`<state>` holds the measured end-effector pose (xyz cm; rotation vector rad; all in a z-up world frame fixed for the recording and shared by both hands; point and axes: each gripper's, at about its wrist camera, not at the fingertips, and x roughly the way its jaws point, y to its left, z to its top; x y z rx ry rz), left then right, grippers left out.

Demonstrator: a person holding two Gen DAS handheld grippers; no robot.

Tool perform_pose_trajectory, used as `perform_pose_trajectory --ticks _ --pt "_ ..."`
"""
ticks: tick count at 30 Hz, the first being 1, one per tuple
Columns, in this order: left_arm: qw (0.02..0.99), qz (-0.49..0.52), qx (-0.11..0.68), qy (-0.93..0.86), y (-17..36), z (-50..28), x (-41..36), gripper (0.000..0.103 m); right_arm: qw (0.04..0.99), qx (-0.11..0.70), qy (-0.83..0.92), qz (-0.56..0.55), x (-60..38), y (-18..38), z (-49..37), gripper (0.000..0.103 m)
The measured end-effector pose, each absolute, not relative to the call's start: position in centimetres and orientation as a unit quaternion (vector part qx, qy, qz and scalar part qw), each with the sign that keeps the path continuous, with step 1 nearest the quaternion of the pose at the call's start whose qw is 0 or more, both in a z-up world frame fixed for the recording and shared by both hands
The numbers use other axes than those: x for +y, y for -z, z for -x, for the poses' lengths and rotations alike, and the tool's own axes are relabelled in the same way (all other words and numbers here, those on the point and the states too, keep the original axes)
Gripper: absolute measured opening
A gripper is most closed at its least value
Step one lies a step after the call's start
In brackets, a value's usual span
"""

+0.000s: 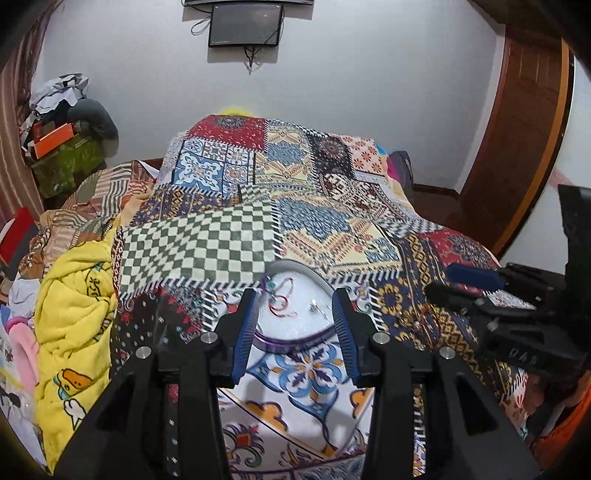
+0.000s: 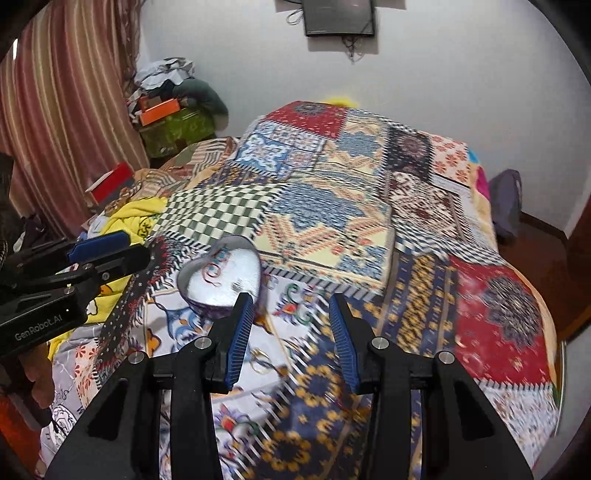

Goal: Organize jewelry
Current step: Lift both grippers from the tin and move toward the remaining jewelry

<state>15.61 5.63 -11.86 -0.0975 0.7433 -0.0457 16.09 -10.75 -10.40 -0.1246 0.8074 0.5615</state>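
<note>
Both your left gripper [image 1: 295, 332] and right gripper [image 2: 291, 339] gape empty; cords already lie in the heart box [image 2: 221, 280] ahead, rings [image 2: 260, 360] remain on the bedspread [image 2: 369, 229].

patchwork bedspread [image 1: 258, 206] | yellow blanket [image 1: 74, 295] — left | wall screen [image 1: 243, 24] | striped curtain [image 2: 62, 92]

Open heart-shaped tin [image 2: 221, 275], silvery inside, on the patterned bedspread, thin jewelry strands [image 1: 282, 295] within

Setting: home bedroom. Evidence: bed [image 1: 332, 206] under a patchwork quilt [image 2: 332, 206], crumpled yellow blanket [image 1: 74, 295] at its side, striped curtain [image 2: 66, 110], wall-mounted screen [image 1: 243, 26], wooden door [image 1: 517, 140], boxes and clothes heaped in the corner [image 1: 62, 125].
</note>
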Motion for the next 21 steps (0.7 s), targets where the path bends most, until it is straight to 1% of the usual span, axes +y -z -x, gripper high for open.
perform_pose_trajectory --ticks 8,21 --pt "0.917 0.05 0.393 0.043 13.5 -15.2 3.0 0.04 0.884 0.406 -0.228 0.047 -15.5 11.1 -15.4 0.039" --pt "0.89 0.05 0.447 0.076 18.2 -16.4 -0.6 0.04 0.868 0.455 -0.197 0.02 -20.8 14.3 -14.6 0.039"
